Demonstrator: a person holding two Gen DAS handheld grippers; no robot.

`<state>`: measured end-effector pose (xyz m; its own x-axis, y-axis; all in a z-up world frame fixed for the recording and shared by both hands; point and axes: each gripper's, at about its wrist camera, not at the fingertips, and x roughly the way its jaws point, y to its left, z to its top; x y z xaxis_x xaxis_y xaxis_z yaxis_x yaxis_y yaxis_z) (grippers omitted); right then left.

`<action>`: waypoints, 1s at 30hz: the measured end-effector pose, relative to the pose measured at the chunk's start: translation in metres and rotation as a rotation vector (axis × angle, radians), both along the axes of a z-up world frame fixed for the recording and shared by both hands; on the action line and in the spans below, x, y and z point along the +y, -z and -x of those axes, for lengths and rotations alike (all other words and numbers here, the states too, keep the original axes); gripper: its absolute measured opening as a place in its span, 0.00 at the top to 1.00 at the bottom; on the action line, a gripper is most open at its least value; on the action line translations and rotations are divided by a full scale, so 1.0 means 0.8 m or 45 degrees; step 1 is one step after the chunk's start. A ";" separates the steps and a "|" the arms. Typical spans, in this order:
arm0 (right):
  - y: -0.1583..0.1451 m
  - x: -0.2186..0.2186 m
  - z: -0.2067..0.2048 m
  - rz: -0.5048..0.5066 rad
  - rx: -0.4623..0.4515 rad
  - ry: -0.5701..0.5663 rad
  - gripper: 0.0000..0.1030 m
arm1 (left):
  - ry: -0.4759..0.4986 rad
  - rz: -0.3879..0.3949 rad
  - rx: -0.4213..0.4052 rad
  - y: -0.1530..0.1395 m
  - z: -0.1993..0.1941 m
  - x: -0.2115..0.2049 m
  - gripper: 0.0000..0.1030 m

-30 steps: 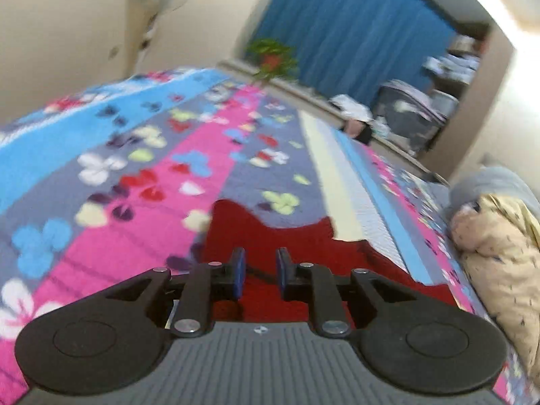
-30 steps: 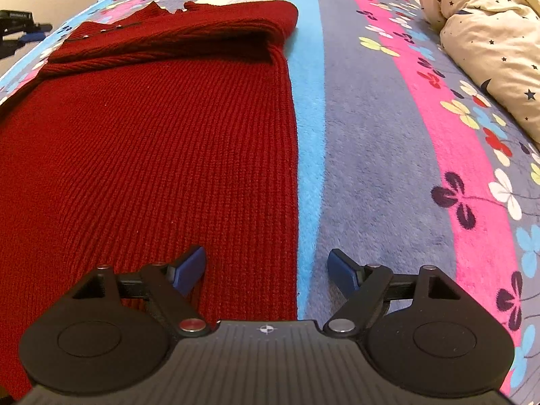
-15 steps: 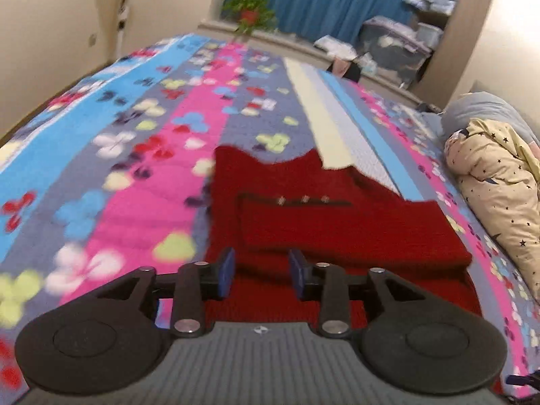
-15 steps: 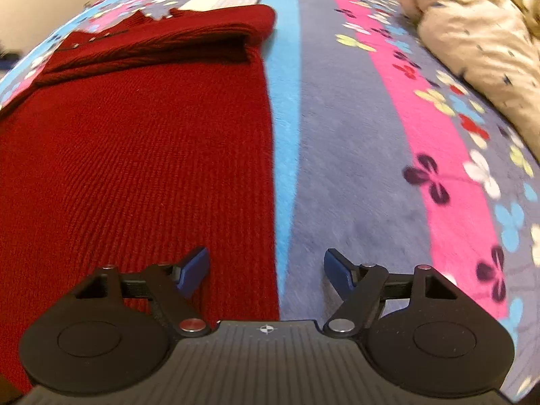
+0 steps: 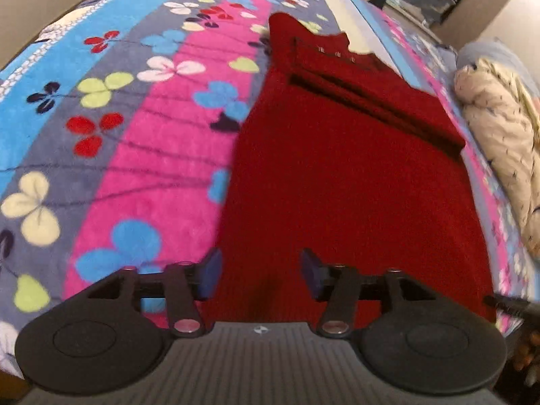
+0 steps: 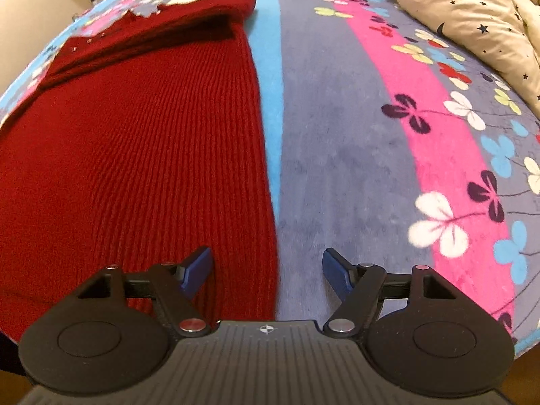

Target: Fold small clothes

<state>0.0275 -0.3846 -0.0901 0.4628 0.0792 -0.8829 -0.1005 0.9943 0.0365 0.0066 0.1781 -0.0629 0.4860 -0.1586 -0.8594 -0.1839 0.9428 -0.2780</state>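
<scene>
Since a second ago the left gripper has dropped to the near hem and spread its jaws. The red sweater lies flat on the floral blanket, sleeves folded across at 12 o'clock. The right gripper, jaws spread, straddles the sweater's right edge. The bottom-up fold is probably next.

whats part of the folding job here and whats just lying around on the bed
In the job:
red knit sweater
left gripper, open at its left corner
right gripper, open at its right edge

Lying about:
star-print beige quilt
flowered blanket underneath
</scene>
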 end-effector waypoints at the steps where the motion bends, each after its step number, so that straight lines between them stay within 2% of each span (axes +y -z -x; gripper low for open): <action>1: 0.001 0.001 0.002 0.003 0.004 -0.001 0.28 | -0.008 -0.039 0.007 0.006 0.009 0.000 0.38; 2: 0.001 0.001 0.003 0.005 0.007 0.001 0.28 | -0.025 -0.048 0.018 0.011 0.013 -0.002 0.38; 5: 0.001 0.003 0.008 0.009 0.013 0.012 0.28 | -0.064 0.055 0.053 0.026 0.027 -0.002 0.37; 8: 0.005 0.005 0.010 0.017 0.024 0.011 0.28 | -0.052 0.035 0.048 0.038 0.040 -0.013 0.36; 11: 0.006 0.006 0.010 0.014 0.029 0.014 0.28 | -0.112 0.080 -0.001 0.050 0.053 -0.011 0.34; 16: 0.006 0.007 0.009 0.003 0.024 0.002 0.35 | -0.195 0.108 -0.033 0.048 0.057 -0.011 0.34; 18: 0.006 0.007 0.009 -0.018 0.019 -0.012 0.43 | -0.213 0.103 -0.048 0.047 0.059 -0.011 0.34; 22: 0.000 0.007 0.009 -0.075 -0.003 -0.035 0.70 | -0.247 0.064 -0.065 0.043 0.064 -0.013 0.36; 27: -0.003 0.007 0.008 -0.085 -0.018 -0.028 0.74 | -0.235 -0.014 -0.034 0.041 0.067 -0.021 0.38; 30: 0.000 0.008 0.006 -0.080 -0.004 -0.022 0.69 | -0.207 -0.064 -0.027 0.042 0.067 -0.029 0.40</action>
